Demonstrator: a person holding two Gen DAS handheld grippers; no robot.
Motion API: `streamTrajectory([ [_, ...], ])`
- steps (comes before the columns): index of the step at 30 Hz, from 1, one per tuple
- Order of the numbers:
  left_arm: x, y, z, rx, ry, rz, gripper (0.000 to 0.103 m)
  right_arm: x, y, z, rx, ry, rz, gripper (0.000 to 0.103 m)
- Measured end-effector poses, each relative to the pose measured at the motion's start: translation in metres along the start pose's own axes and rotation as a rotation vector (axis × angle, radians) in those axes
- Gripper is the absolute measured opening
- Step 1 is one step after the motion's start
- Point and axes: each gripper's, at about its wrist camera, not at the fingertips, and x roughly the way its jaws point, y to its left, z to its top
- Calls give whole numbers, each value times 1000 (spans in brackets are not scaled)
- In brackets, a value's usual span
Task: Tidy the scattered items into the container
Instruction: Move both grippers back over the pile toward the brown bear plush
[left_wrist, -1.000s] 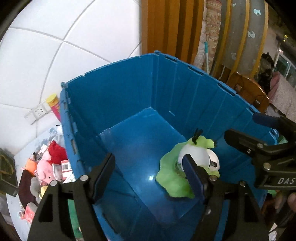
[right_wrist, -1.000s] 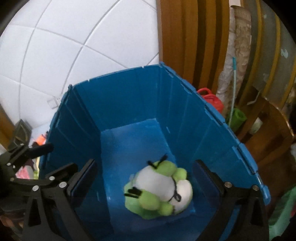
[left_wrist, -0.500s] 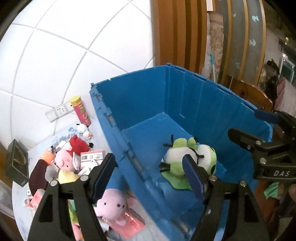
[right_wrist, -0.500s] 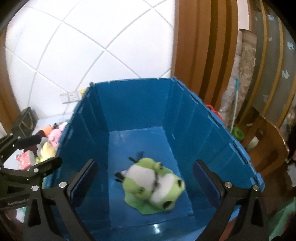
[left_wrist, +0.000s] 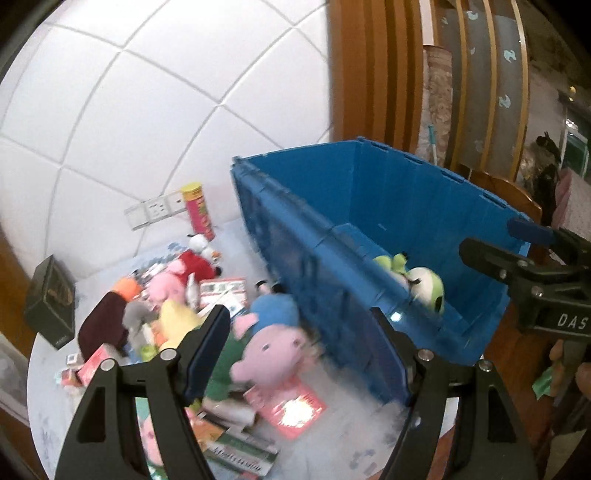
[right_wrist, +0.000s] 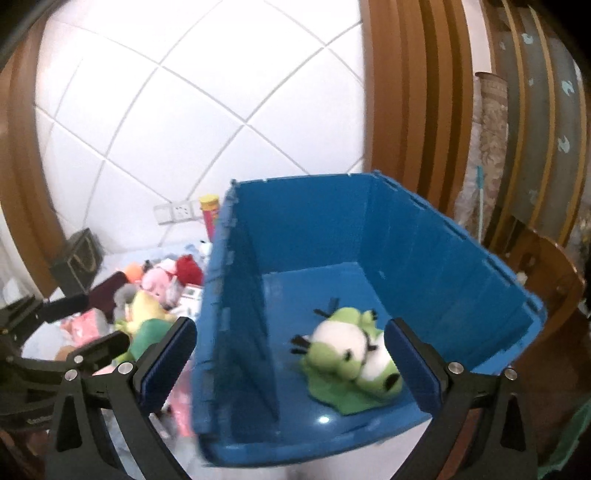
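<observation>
A blue plastic bin stood open on the table's right side. A green and white frog plush lay on its side on the bin floor. Left of the bin, a pink pig plush lay among scattered toys and cards.

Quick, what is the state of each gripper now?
Left gripper: open, holding nothing.
Right gripper: open, holding nothing.

Glossy blue plastic bin, a highlight gleaming on its smooth floor. Fuzzy cloth frog toy inside. Lower left of the frame, a soft plush pig; glazed white wall tiles and polished wood panelling up top.
</observation>
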Motion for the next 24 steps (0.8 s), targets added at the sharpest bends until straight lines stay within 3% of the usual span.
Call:
streamTrajectory([
  [8, -29, 85, -58, -89, 10, 109, 75, -9, 67, -19, -5, -6, 43, 103],
  [12, -37, 141, -89, -151, 43, 180, 75, -8, 106, -26, -22, -2, 120, 103],
  [24, -58, 277, -191, -353, 131, 377, 75, 45, 213, -59, -68, 83, 245, 103],
])
